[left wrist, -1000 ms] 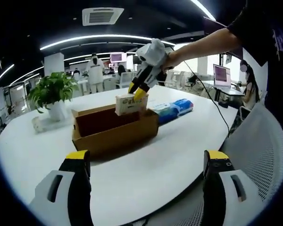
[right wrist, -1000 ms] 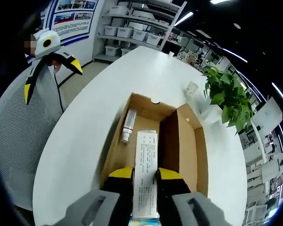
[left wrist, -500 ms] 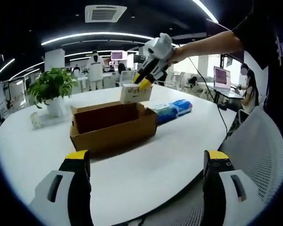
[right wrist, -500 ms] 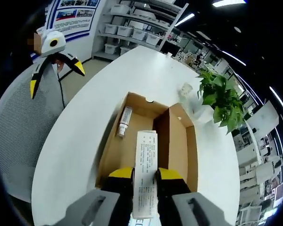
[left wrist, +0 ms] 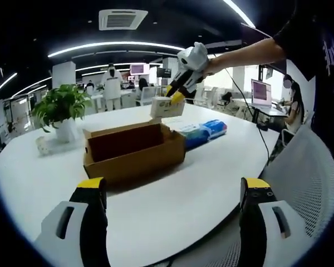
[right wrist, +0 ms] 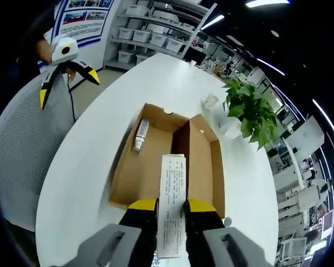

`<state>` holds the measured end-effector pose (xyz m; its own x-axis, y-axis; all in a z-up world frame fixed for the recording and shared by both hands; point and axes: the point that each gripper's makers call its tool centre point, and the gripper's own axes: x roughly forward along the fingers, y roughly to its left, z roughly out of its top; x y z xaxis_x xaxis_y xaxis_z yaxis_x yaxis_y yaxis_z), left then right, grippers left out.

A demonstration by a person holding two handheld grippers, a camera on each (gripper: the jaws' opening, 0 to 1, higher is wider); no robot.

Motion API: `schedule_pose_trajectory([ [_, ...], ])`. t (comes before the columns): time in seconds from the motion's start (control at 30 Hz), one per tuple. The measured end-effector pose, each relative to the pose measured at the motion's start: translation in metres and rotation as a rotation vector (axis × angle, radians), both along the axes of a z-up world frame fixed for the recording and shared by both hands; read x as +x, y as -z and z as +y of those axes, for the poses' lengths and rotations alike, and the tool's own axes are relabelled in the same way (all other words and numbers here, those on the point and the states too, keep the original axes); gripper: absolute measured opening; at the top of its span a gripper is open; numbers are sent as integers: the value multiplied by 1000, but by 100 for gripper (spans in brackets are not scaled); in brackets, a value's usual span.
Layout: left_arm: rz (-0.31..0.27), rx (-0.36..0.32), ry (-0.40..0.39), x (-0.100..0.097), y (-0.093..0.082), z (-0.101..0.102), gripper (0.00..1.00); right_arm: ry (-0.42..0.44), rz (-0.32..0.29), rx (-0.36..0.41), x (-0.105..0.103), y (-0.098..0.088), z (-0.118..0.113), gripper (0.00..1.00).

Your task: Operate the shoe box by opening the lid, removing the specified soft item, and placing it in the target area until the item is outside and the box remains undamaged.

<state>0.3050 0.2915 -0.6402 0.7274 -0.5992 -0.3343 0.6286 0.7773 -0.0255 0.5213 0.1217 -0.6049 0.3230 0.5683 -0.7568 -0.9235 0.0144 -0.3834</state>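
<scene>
An open brown shoe box (left wrist: 134,152) sits on the white table (left wrist: 172,206), its lid standing up along one side. My right gripper (left wrist: 175,97) hangs above the box's far right corner, shut on a white tissue pack (left wrist: 167,107). In the right gripper view the tissue pack (right wrist: 172,203) stands between the yellow-tipped jaws (right wrist: 171,207), high over the shoe box (right wrist: 166,161), which holds a small tube (right wrist: 140,135). My left gripper (left wrist: 172,192) is open near the table's front edge, apart from the box. From the right gripper view, the left gripper (right wrist: 68,71) is at the upper left.
A potted plant (left wrist: 61,110) and a small clear packet (left wrist: 44,145) stand left of the box. A blue and white pack (left wrist: 203,130) lies to its right. A grey mesh chair (left wrist: 309,183) stands at the table's edge. Shelves (right wrist: 161,25) line the far wall.
My right gripper has lifted the tissue pack up out of the box and a little to the right. The left gripper has stayed in place.
</scene>
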Motion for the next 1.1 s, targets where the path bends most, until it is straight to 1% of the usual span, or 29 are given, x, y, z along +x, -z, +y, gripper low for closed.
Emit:
schedule_pose_trajectory([
  [0.1, 0, 1, 0, 0, 0, 1, 99, 11, -7, -4, 2, -1, -10, 14],
  [0.2, -5, 1, 9, 0, 0, 0, 95, 21, -12, -8, 6, -2, -21, 14],
  [0.27, -7, 10, 14, 1, 0, 0, 96, 30, -8, -4, 7, -2, -28, 14],
  [0.6, 7, -4, 6, 3, 1, 1, 98, 76, -23, -24, 18, 3, -65, 14],
  [0.7, 16, -9, 2, 3, 3, 1, 98, 91, -26, -30, 22, 6, -75, 14],
  [0.77, 19, 0, -3, 3, 4, 2, 96, 99, -24, -38, 26, 10, -84, 14],
  [0.8, 16, 10, -7, 4, 4, 3, 96, 102, -26, -44, 28, 12, -89, 14],
  [0.93, 7, 6, -8, 4, 3, 3, 97, 123, -22, -52, 34, 17, -103, 14],
  [1.1, 0, 31, -15, 4, 4, 4, 97, 157, -22, -54, 42, 23, -120, 14],
])
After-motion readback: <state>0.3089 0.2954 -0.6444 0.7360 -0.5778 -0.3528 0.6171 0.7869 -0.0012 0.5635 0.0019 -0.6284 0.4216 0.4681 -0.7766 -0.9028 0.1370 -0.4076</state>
